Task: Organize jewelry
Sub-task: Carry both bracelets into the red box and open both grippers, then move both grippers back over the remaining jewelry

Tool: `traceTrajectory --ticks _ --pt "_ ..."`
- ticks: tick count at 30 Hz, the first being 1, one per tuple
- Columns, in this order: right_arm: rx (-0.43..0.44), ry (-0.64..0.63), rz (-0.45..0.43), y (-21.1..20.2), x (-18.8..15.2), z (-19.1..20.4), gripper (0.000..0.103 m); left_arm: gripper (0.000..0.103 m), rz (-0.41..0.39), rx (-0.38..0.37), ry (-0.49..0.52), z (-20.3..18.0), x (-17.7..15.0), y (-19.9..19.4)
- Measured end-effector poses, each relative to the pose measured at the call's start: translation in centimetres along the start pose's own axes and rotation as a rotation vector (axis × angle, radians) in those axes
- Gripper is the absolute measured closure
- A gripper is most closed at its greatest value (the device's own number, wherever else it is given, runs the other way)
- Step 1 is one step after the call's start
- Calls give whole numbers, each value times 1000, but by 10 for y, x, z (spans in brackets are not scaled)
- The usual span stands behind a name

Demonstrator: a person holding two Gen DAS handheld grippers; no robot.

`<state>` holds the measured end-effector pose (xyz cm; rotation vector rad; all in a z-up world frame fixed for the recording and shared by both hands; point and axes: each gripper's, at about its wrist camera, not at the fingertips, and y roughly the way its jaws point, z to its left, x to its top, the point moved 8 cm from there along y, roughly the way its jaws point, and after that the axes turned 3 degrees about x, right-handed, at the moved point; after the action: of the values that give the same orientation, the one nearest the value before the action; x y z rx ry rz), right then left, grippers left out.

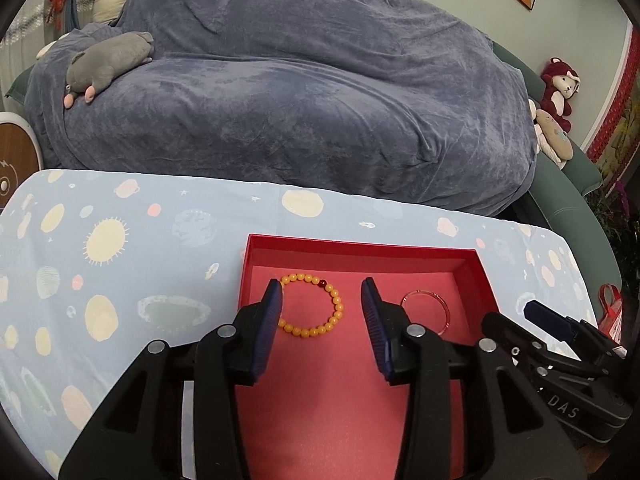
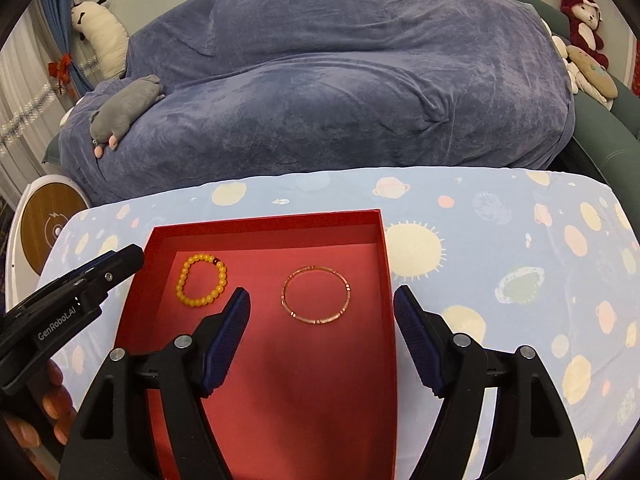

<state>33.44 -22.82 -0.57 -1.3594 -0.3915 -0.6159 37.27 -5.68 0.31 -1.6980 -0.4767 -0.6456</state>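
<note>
While angled down over red box [image 2: 384, 240], both grippers' jaws open, empty.

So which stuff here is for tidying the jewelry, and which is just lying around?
For the job:
- yellow bead bracelet
- thin pink bangle
- red box holding both
- left gripper and right gripper, both open and empty

Just lying around:
- grey plush toy
- red plush toy
- blue blanket
- space-print cloth
</note>
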Motion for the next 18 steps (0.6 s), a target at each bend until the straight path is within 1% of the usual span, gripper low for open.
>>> traceTrajectory --ticks 1,2,7,9,12,16,18 --pt "1 -3 -8 -11 -6 -1 32 59 -10 1 2 1 -4 -11" --pt "2 -9 -15 -22 -13 0 32 58 -18 1 4 2 -10 -22" --pt "-14 -41 -41 -77 -55 1 32 58 -30 36 44 8 -48 -71" --pt "-16 -46 -41 -96 -77 4 32 58 -21 37 49 9 -69 -88" --pt "-25 -66 -38 -121 -109 10 32 58 -9 62 68 12 -101 -110" --pt "-27 -60 -17 -143 -158 15 32 58 30 59 33 15 -148 -131" --pt "-24 -45 3 -149 -181 16 32 58 47 70 42 15 -172 -138"
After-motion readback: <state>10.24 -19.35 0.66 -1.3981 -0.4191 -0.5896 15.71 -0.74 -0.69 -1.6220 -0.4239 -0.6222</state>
